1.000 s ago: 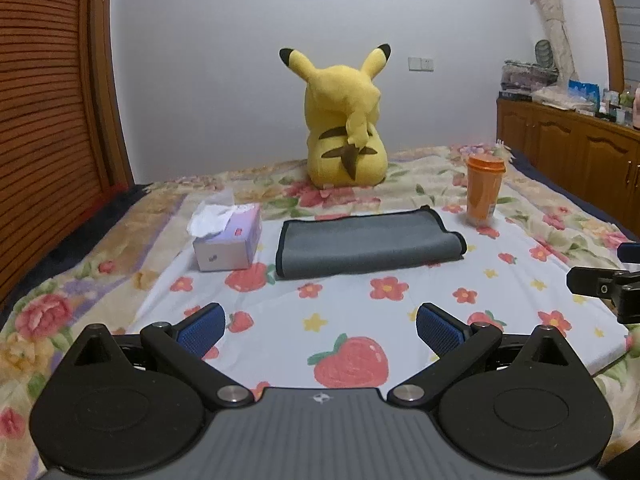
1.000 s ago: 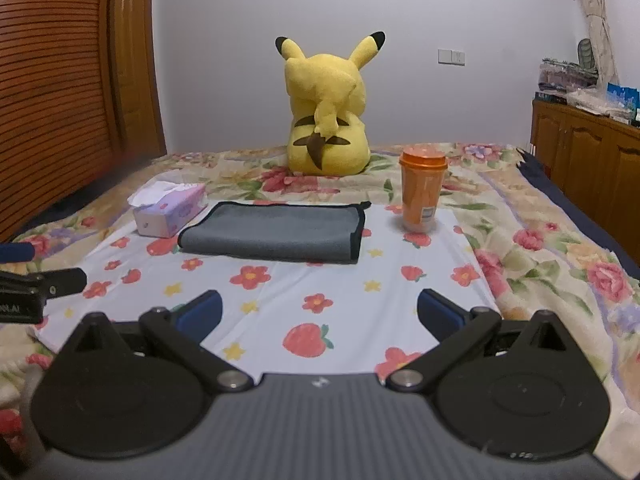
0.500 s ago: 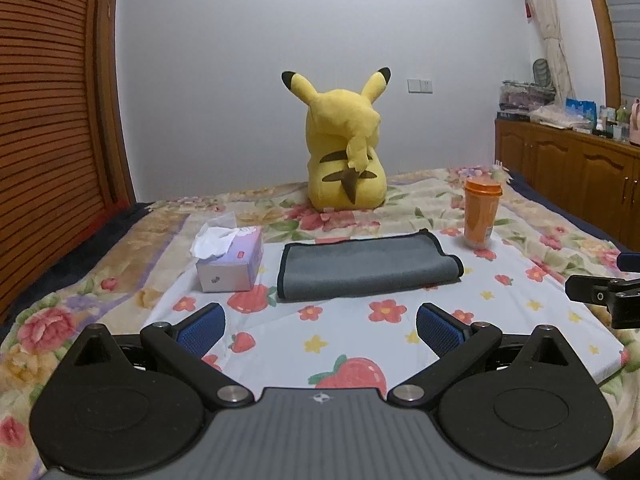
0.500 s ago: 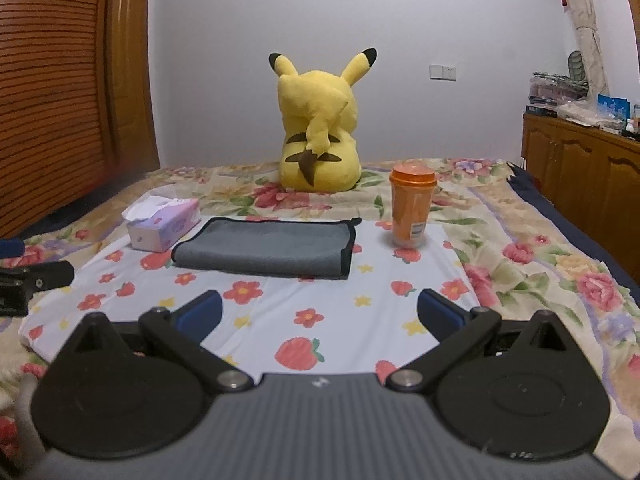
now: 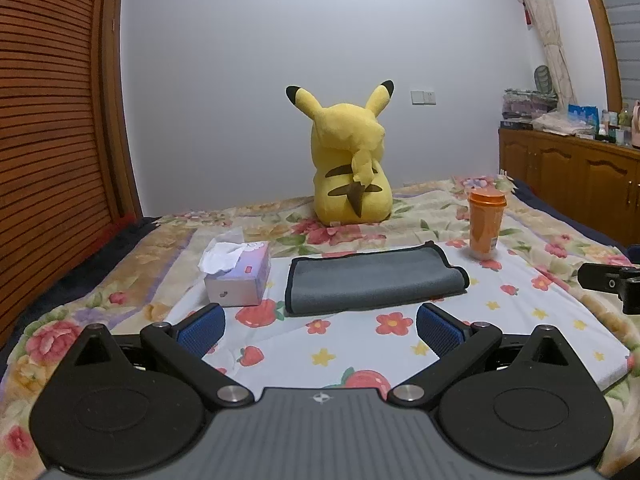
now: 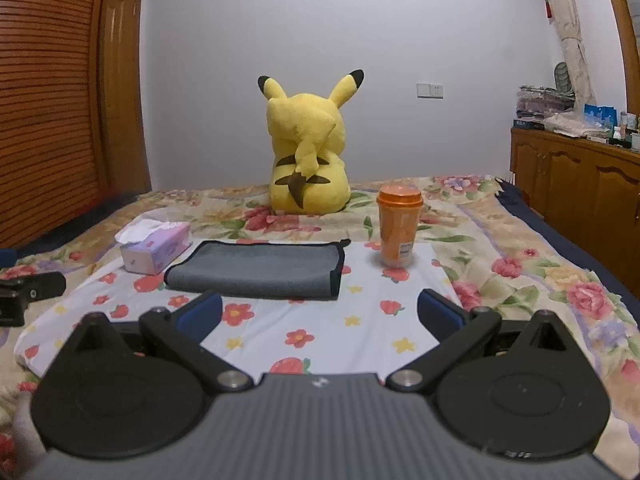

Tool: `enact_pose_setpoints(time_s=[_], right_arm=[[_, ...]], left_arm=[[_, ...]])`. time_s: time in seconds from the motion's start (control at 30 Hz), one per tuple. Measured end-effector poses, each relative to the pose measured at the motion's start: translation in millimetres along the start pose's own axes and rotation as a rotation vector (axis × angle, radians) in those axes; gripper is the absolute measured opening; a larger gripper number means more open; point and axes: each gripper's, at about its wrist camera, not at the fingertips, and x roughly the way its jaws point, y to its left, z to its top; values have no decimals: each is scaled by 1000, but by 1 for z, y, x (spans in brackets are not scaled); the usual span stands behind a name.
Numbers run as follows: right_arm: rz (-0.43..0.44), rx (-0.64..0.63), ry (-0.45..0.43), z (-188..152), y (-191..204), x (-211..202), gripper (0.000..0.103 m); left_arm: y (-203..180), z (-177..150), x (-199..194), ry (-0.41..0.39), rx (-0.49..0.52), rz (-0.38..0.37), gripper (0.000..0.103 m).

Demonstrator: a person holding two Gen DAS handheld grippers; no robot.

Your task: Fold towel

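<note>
A grey towel with dark edging (image 5: 372, 278) lies folded flat on a white flower-print sheet (image 5: 520, 320); it also shows in the right wrist view (image 6: 260, 270). My left gripper (image 5: 320, 330) is open and empty, hovering short of the towel's near edge. My right gripper (image 6: 320, 316) is open and empty, also short of the towel. Each gripper's side shows at the edge of the other's view: the right one (image 5: 612, 284), the left one (image 6: 28, 290).
A tissue box (image 5: 238, 276) sits left of the towel and an orange cup (image 5: 486, 224) right of it. A yellow plush toy (image 5: 352, 164) sits behind. A wooden wardrobe (image 5: 48, 128) is left, a cabinet (image 5: 580, 184) right.
Both grippers have tilted up and drawn back a little, so the towel and bed sit lower in both views. The jaws stayed open. The towel has not moved.
</note>
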Motion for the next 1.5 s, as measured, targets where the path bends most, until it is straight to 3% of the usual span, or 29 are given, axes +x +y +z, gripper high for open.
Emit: enact_pose_setpoints(time_s=[1.5], right_arm=[[-1, -5, -12, 0, 1, -1, 103]], left_arm=[[4, -1, 1, -2, -13, 5, 103]])
